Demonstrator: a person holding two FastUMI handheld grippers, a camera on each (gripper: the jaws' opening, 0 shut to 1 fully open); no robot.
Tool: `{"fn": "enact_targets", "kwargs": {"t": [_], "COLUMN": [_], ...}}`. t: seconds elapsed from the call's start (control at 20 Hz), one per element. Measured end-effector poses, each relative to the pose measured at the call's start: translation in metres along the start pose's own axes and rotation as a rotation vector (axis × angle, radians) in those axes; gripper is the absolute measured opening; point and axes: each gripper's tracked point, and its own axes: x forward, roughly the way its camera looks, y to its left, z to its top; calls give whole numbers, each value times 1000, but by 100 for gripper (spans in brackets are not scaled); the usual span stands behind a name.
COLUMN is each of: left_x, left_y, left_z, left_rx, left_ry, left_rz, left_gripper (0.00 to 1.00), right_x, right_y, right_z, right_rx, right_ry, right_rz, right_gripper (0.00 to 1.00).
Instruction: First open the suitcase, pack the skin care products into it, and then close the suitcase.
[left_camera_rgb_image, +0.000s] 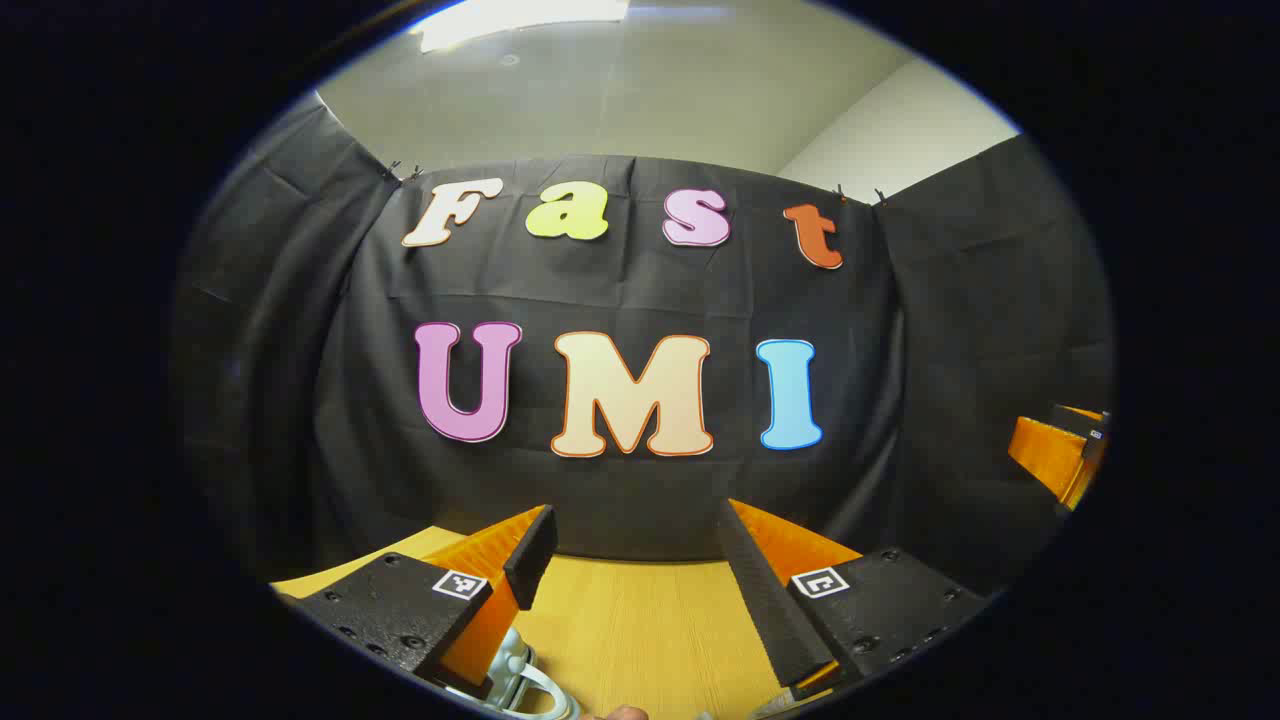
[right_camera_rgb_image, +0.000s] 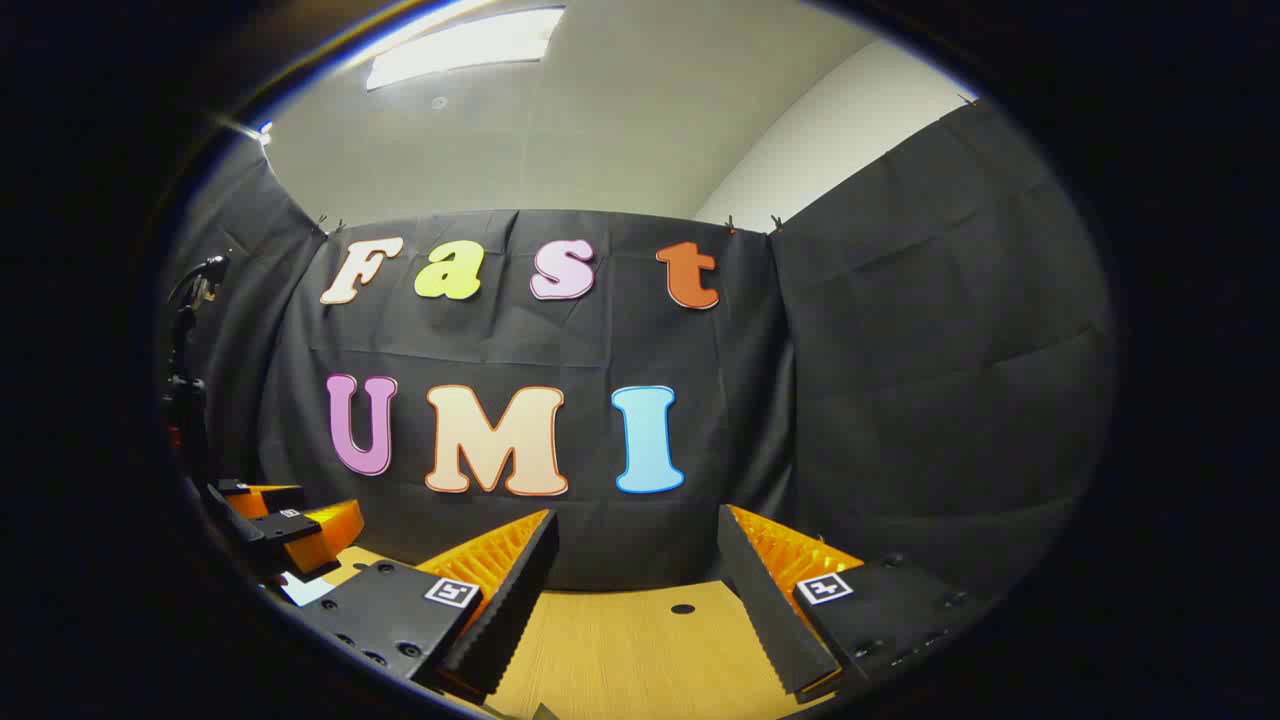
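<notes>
Beneath the left gripper (left_camera_rgb_image: 640, 560) fingers, a suitcase handle (left_camera_rgb_image: 520, 680)

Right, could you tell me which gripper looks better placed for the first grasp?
Left, probably: a pale blue item lies just below the left gripper, jaws open, while the right gripper faces wooden table.

Both grippers (left_camera_rgb_image: 640, 560) (right_camera_rgb_image: 635, 570) — fingers apart
</notes>
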Motion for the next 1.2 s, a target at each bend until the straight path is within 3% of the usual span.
{"fn": "enact_targets", "kwargs": {"t": [0.4, 0.8, 0.95, 1.2], "left_x": [1, -7, -10, -20], "left_y": [-8, 14, 34, 77], "left_z": [-6, -41, -73, -150], "left_rx": [7, 43, 41, 69], "left_ry": [8, 75, 150, 379], "left_rz": [17, 123, 126, 127], "left_gripper": [94, 94, 94, 95], "right_x": [11, 21, 30, 33], "right_y": [6, 24, 34, 64], "right_z": [-13, -44, -56, -75], "right_rx": [-13, 39, 54, 41], "right_ry": [13, 28, 53, 99], "right_rz": [54, 185, 177, 158], "right_gripper": [99, 99, 99, 99]}}
